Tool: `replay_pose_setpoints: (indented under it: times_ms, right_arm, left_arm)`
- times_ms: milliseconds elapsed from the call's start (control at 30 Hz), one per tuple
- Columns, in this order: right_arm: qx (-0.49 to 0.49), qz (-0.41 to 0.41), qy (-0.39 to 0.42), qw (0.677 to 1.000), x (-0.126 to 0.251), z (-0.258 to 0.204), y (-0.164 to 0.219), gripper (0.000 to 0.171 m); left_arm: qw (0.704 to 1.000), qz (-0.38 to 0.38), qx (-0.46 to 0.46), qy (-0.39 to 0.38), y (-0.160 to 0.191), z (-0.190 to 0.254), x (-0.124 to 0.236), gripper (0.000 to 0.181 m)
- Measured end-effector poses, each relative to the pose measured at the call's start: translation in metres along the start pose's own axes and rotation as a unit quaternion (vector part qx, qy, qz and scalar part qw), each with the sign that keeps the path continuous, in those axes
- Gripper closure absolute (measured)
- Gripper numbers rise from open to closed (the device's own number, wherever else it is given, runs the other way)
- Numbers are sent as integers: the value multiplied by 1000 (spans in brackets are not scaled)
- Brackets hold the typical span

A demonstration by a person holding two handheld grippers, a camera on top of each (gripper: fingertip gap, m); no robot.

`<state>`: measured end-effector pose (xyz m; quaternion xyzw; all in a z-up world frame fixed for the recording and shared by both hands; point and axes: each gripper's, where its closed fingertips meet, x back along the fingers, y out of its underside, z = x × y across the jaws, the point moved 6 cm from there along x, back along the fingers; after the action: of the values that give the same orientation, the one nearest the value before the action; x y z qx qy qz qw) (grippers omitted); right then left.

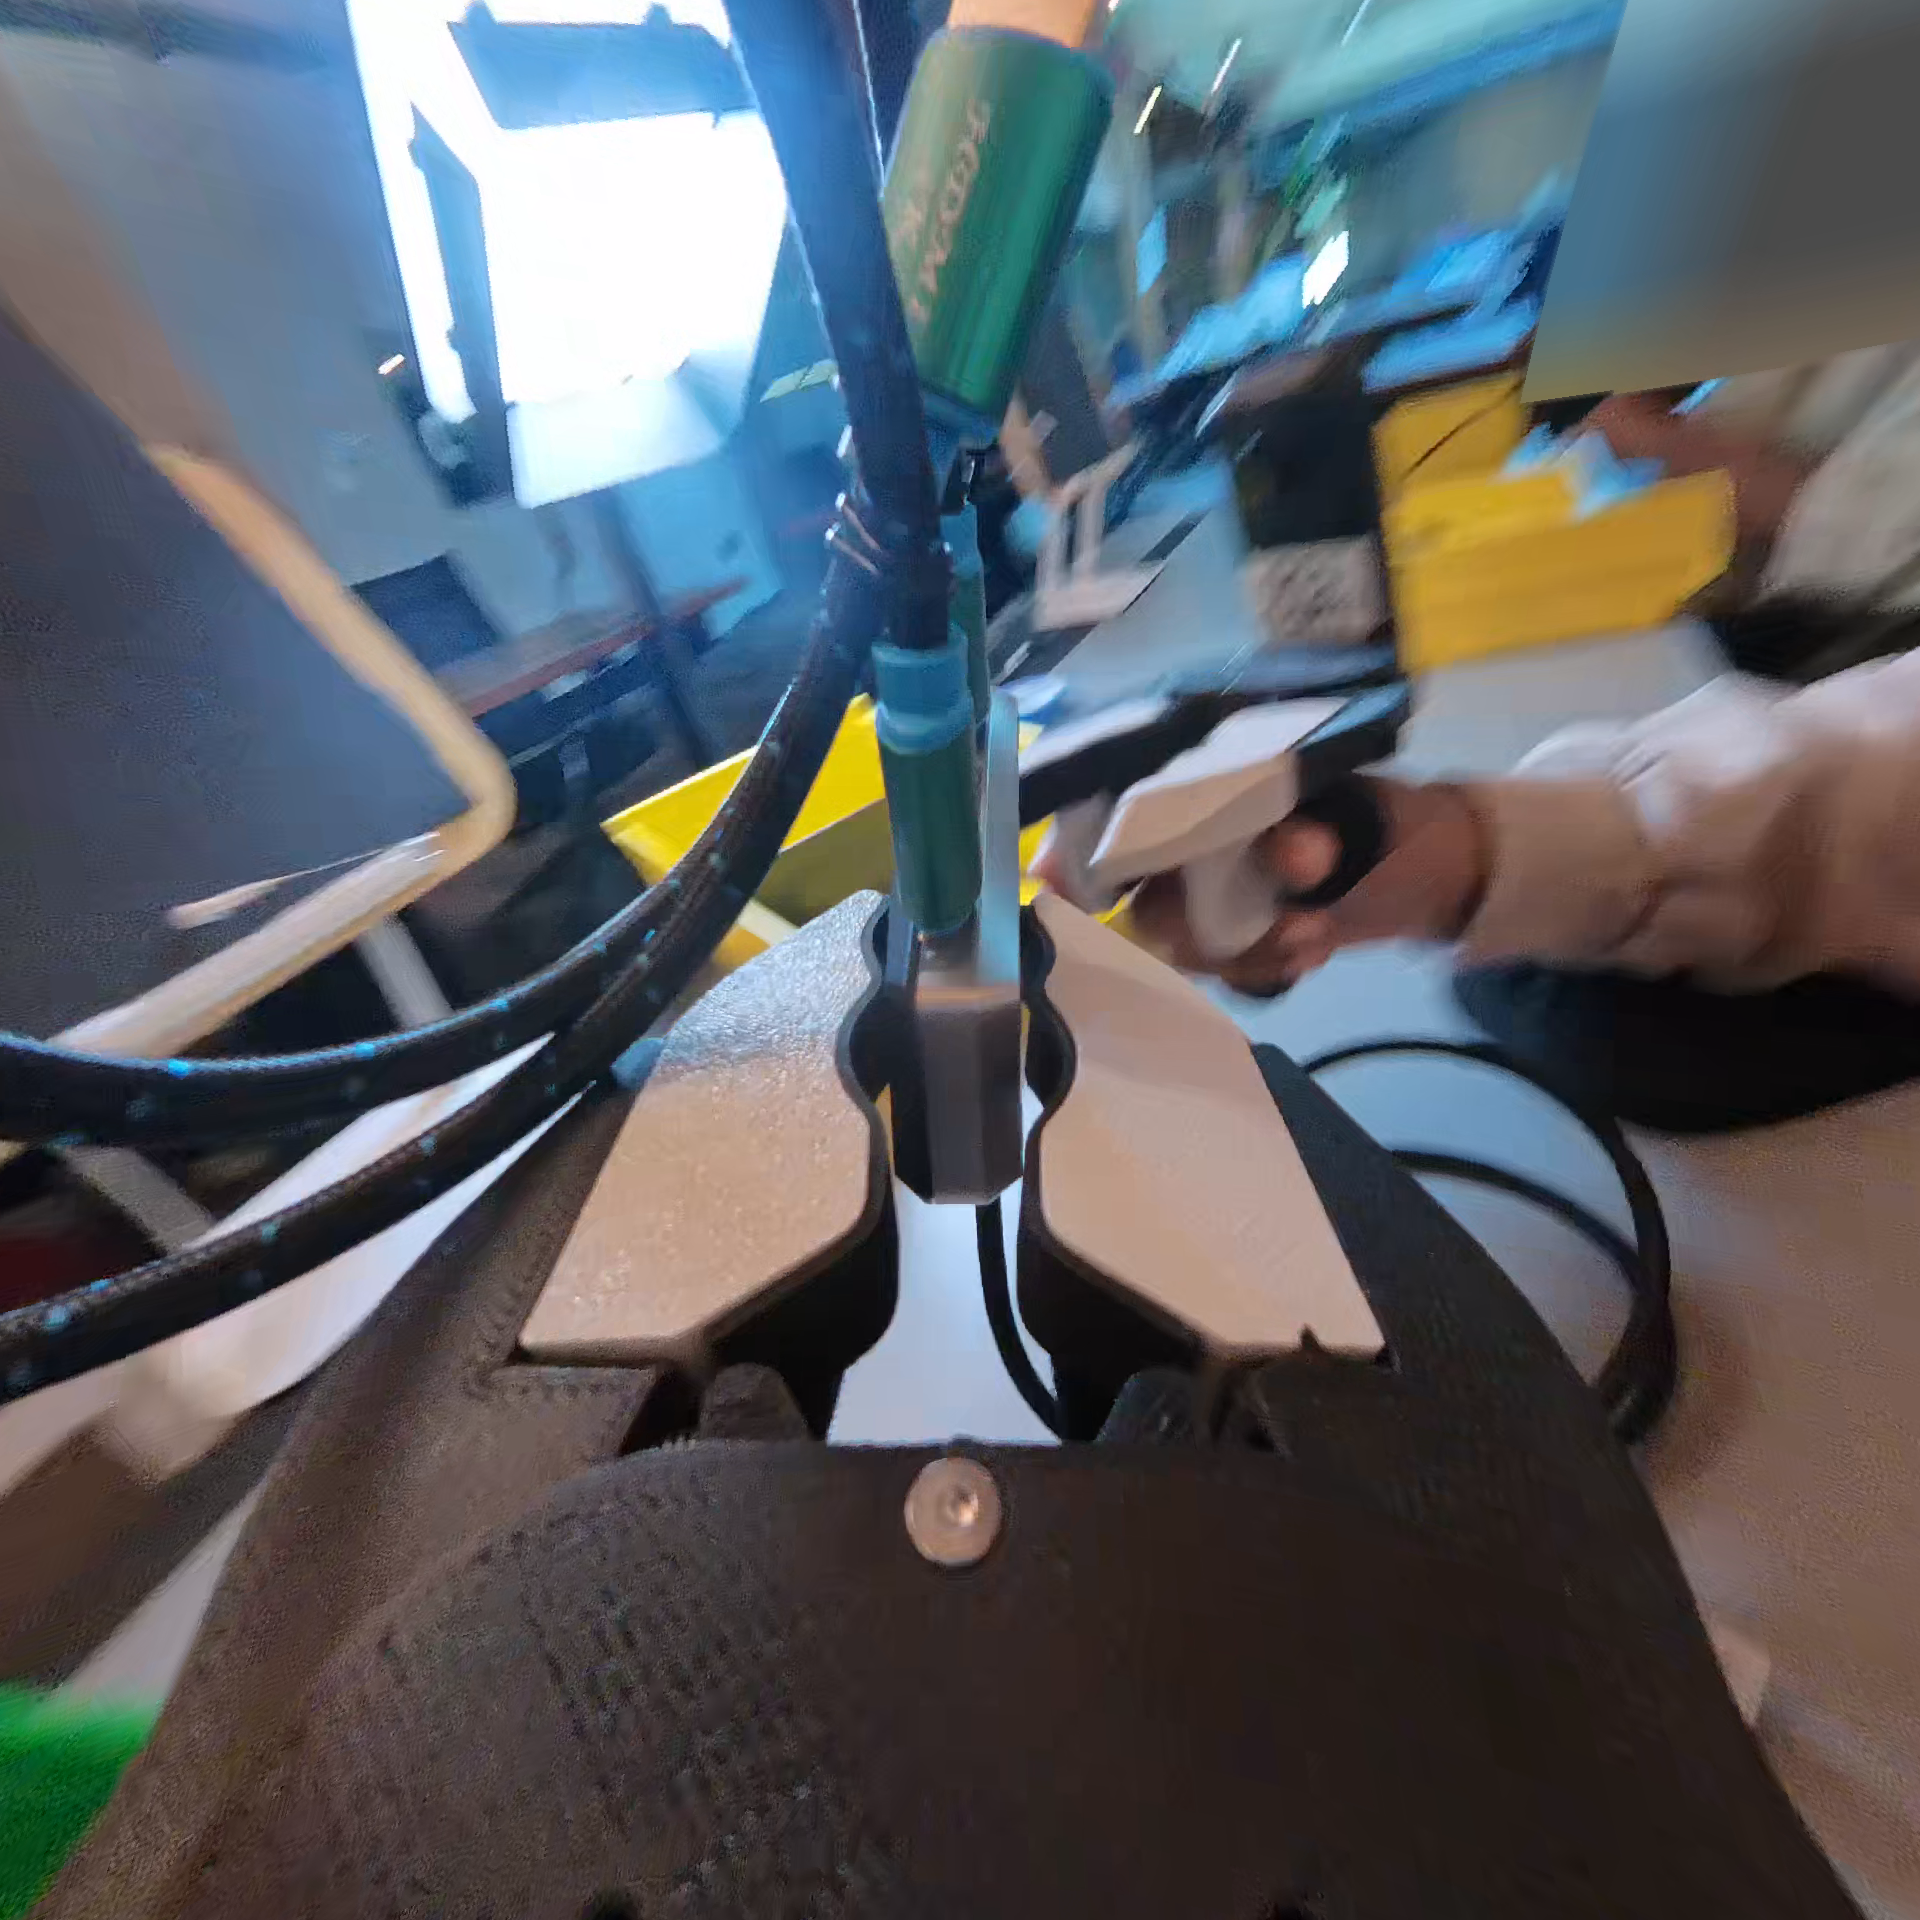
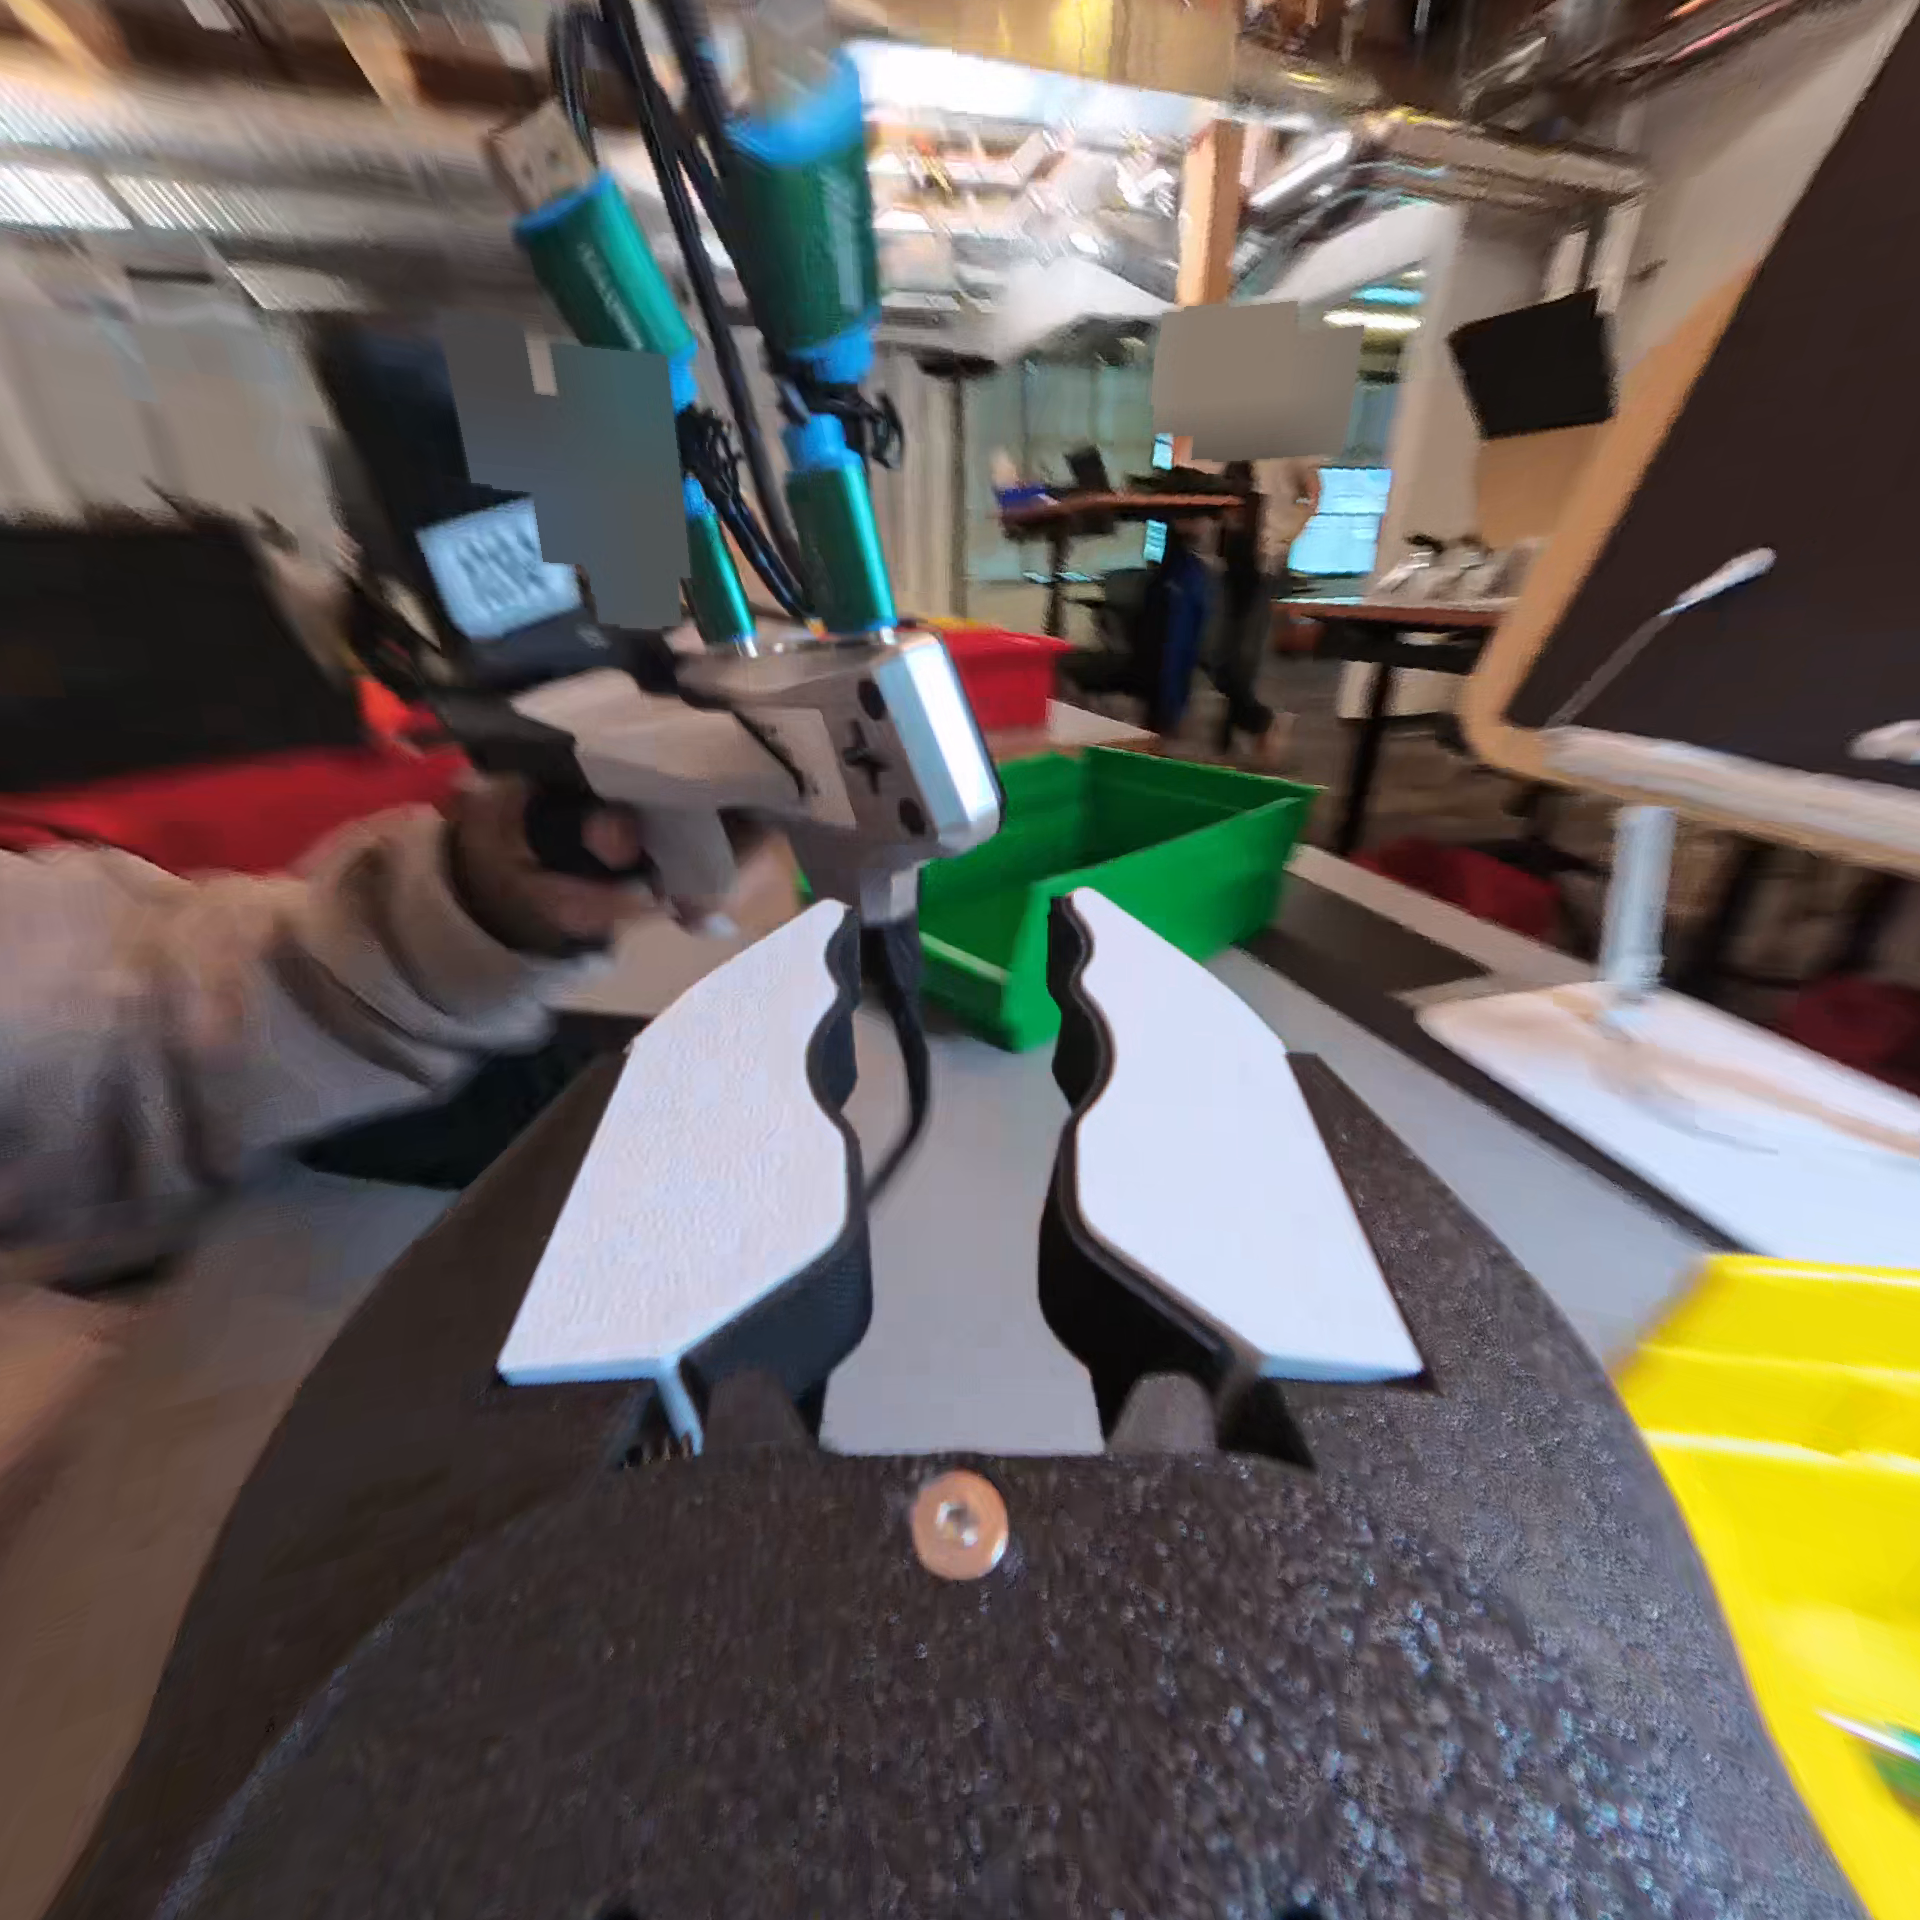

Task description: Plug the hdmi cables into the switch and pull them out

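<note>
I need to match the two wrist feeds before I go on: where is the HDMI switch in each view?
Left wrist view: the switch sits centre, clamped edge-on between the left gripper fingers.
Right wrist view: the switch is upper centre, held aloft beyond the open right gripper.
Shared landmark: the green plugs standing in it.

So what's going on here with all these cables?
A person is working two handheld grippers. The left gripper is shut on the silver HDMI switch, held up off the table. Two green HDMI plugs sit in the switch's ports, and two more hang loose above. The right gripper, jaws open, sits just below the switch, holding nothing.
</note>
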<state>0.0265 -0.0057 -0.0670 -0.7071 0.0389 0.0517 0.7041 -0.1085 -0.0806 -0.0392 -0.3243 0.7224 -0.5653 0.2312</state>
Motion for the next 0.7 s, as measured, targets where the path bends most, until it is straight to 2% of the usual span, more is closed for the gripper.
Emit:
replay_pose_setpoints:
  times_ms: [33,100,200,267,400,467,533,633,700]
  right_arm:
    - [50,-16,23,998,4,3,-4,136]
    - [143,-46,43,988,8,-3,-15,137]
    - [245,-94,37,964,1,-29,-21,137]
    - [275,-124,31,953,-11,-44,-11,137]
    - [297,-162,84,937,-27,-41,18,140]
    - [290,-160,92,939,-27,-38,24,141]
    - [303,-170,102,932,-29,-39,27,140]
    - [378,-148,118,906,-31,-52,17,140]
    - [392,-177,123,894,-32,-54,17,138]
  left_arm:
    - [997,-42,-45,-42,2,-10,5,159]
    - [973,-132,-149,-120,10,-26,13,159]
    - [922,-224,-260,-179,27,-33,12,160]
    - [891,-268,-315,-188,40,-28,3,159]
    - [874,-294,-351,-163,55,-7,-13,159]
    - [876,-299,-344,-157,57,-4,-14,159]
    - [885,-302,-321,-148,60,-3,-13,159]
    - [895,-320,-279,-138,67,-3,-13,159]
    - [888,-337,-280,-141,74,-5,-13,159]
